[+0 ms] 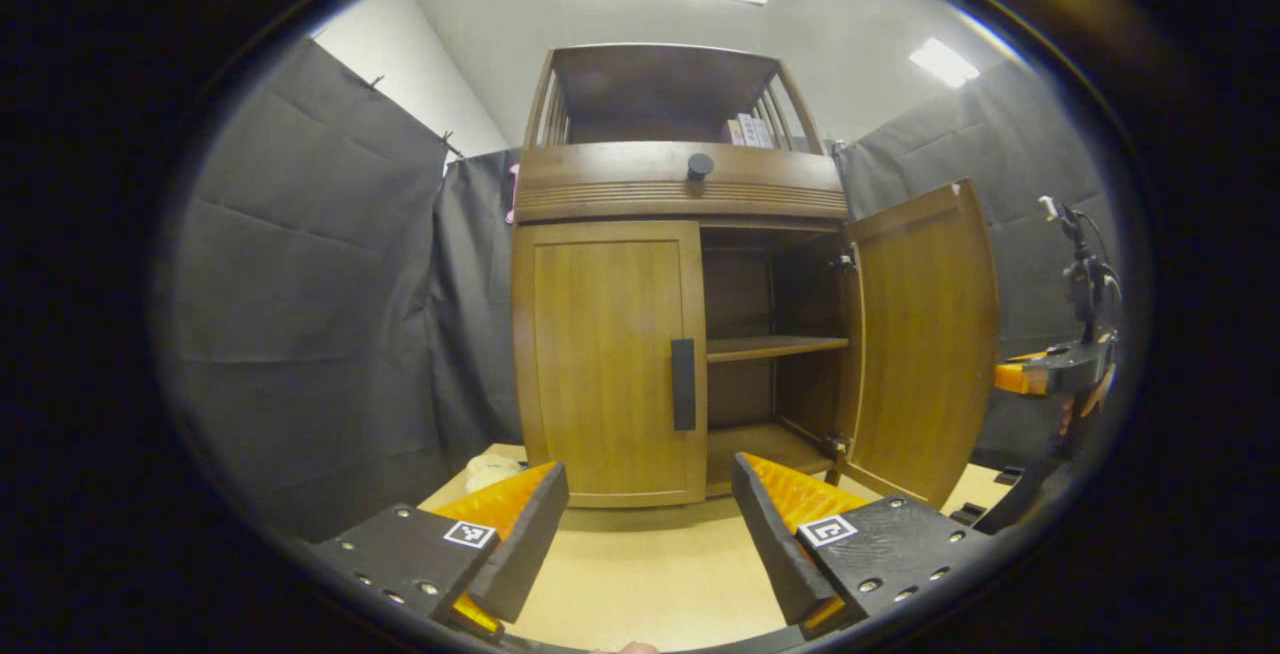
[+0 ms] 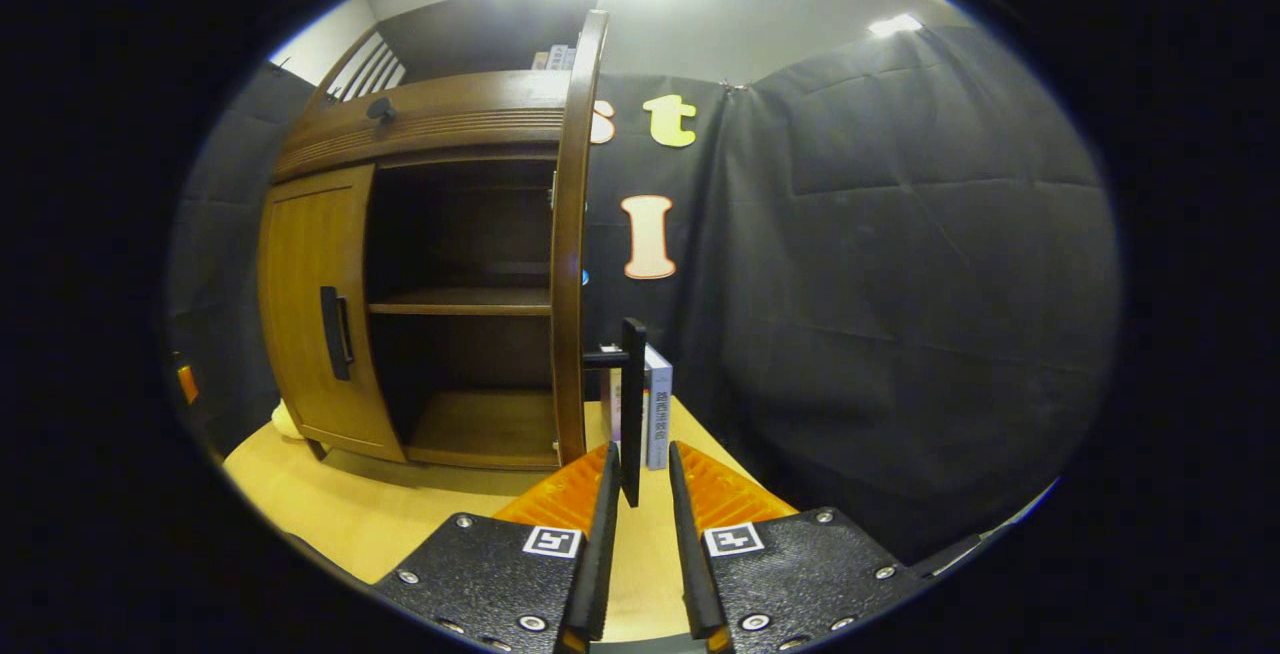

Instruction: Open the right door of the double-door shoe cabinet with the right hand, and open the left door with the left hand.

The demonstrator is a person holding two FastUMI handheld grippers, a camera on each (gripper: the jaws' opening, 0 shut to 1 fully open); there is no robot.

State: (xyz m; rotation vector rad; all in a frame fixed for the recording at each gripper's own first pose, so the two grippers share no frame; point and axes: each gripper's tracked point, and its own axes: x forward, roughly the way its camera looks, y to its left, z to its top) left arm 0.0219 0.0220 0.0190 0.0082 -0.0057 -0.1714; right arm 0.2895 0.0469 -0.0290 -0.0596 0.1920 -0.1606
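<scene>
Shoe cabinet (image 1: pixel 690 194) upright on the pale surface (image 1: pixel 640 574), straight ahead of the left gripper (image 1: pixel 650 524). Left door (image 1: pixel 610 364) closed, dark vertical handle (image 1: pixel 683 384) near its inner edge, above and beyond the spread, empty fingers. Right door (image 2: pixel 570 244) swung wide, edge-on in the right gripper view, shelf (image 2: pixel 460 302) exposed inside. Right gripper (image 2: pixel 638 489) narrowed around the lower end of the right door handle (image 2: pixel 632 404), slim gaps showing at either side; firm contact impossible to confirm. Book (image 2: pixel 657 419) upright just beyond that handle.
</scene>
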